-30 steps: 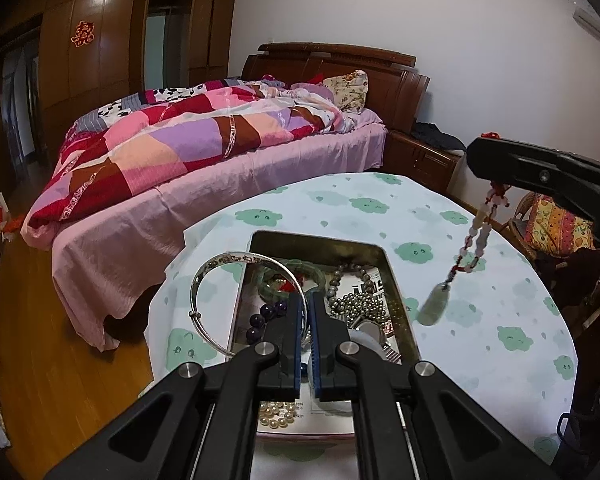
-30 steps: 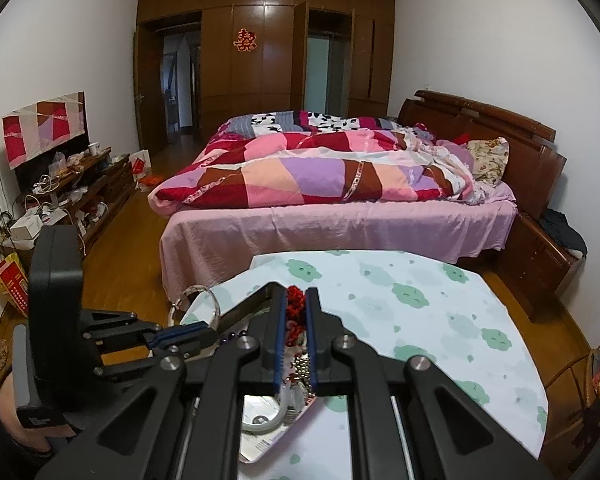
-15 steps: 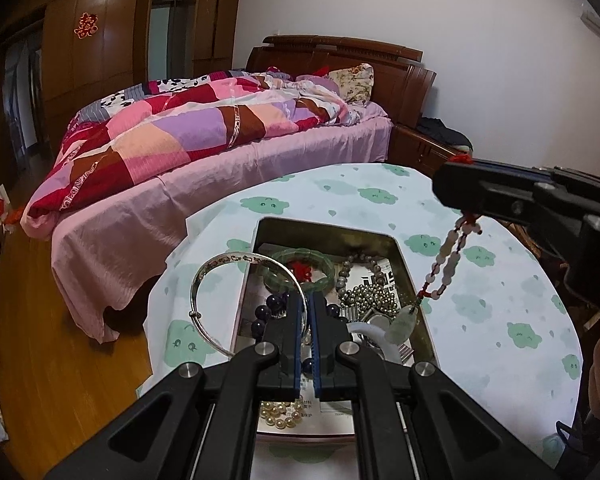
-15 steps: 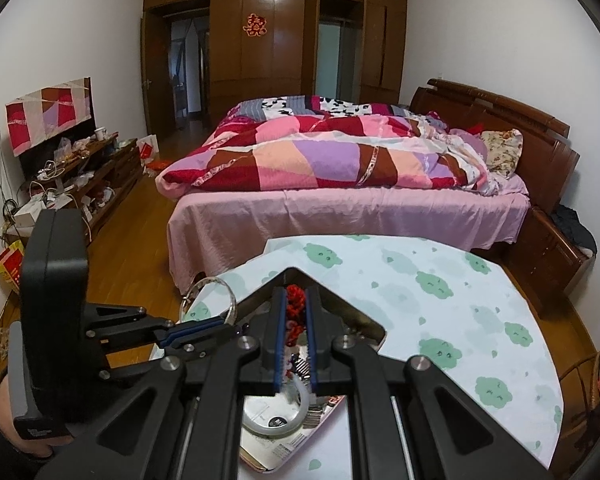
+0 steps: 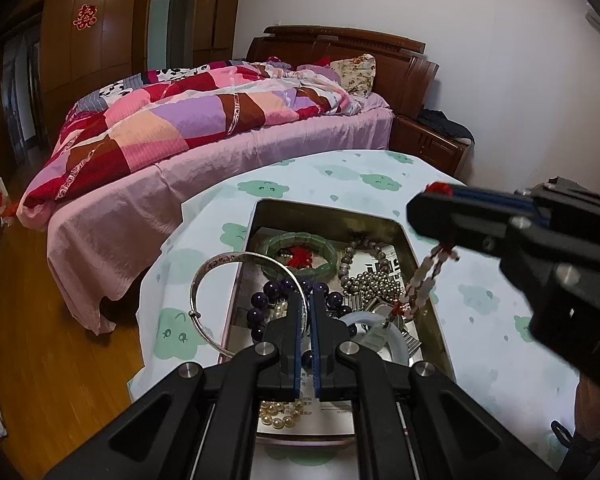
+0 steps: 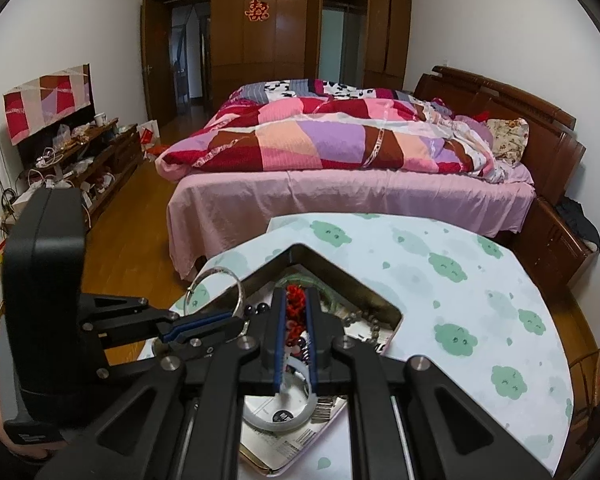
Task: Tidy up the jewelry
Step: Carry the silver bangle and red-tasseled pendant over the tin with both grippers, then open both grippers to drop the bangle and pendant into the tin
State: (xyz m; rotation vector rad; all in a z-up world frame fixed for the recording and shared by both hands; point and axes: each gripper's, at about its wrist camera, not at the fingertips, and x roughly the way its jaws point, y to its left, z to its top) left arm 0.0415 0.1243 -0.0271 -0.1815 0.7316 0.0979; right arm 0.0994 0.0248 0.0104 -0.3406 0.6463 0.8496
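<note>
A metal tray [image 5: 424,258] on the table holds a green bangle [image 5: 324,246], purple beads [image 5: 260,300], silver bead strands [image 5: 374,282], a white bangle [image 5: 396,340] and pearls [image 5: 278,418]. My left gripper [image 5: 307,298] is shut on a silver bangle [image 5: 208,276] and holds it over the tray's left edge. My right gripper [image 6: 296,300] is shut on the red knot of a pale bead necklace [image 5: 424,280]. The necklace hangs into the tray, its jade pendant [image 5: 374,336] down among the jewelry. The right gripper also shows in the left wrist view [image 5: 440,196].
The round table [image 6: 460,280] has a white cloth with green cloud prints. A bed with a patchwork quilt [image 6: 340,140] stands close behind it. A wooden nightstand [image 6: 556,240] is at the right and a cluttered low cabinet [image 6: 80,160] along the left wall.
My right gripper has moved left over the tray and lower, bringing the hanging necklace from above the tablecloth down into the tray. The left gripper has held the silver bangle nearly still.
</note>
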